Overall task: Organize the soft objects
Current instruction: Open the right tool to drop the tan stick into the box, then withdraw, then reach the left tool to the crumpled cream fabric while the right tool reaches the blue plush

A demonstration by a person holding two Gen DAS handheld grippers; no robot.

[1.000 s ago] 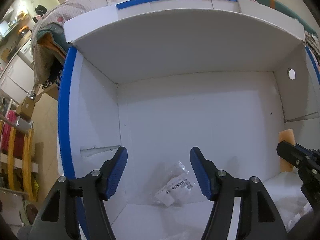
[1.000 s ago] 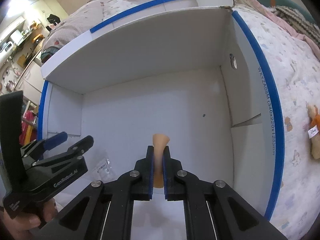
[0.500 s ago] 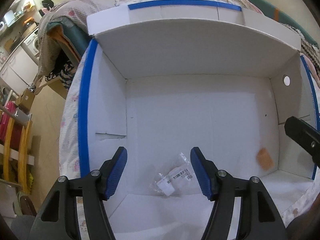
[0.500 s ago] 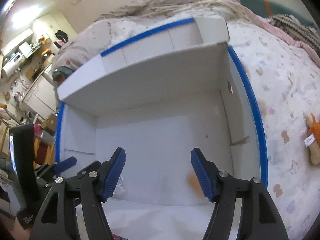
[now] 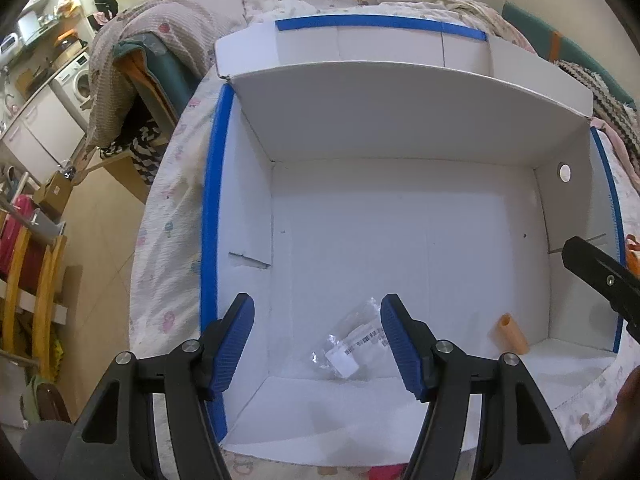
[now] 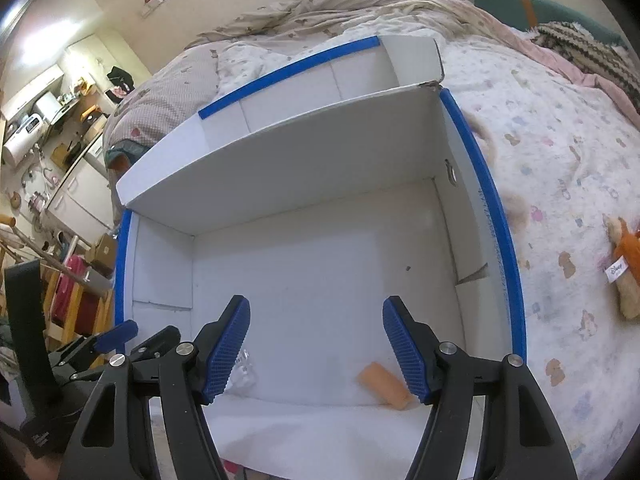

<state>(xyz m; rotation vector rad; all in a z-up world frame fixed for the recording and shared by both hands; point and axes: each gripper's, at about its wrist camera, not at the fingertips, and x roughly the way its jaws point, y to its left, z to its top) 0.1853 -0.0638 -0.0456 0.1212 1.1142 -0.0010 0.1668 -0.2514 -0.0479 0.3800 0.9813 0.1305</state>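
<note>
A white cardboard box with blue-taped rims (image 5: 212, 216) (image 6: 496, 216) stands open on a bed. On its floor lie a clear plastic packet with a barcode label (image 5: 352, 346) (image 6: 244, 374) and a small orange foam piece (image 5: 512, 334) (image 6: 384, 386), near the front wall. My left gripper (image 5: 318, 340) hovers open above the packet, nothing between its blue pads. My right gripper (image 6: 316, 346) is open above the box, the orange piece lying below its right finger (image 6: 404, 352). An orange plush toy with a white tag (image 6: 622, 268) lies on the bedspread to the right.
The box's lid flap (image 5: 400, 112) stands up at the far side. A patterned bedspread (image 6: 560, 152) surrounds the box, with rumpled blankets (image 6: 340, 4) behind. Left of the bed are a wooden rack (image 5: 24, 292), a washing machine (image 5: 78, 80) and cabinets.
The right gripper opened and let go of the orange foam piece, which now lies on the box floor. Both grippers rose, so more of the box shows.
</note>
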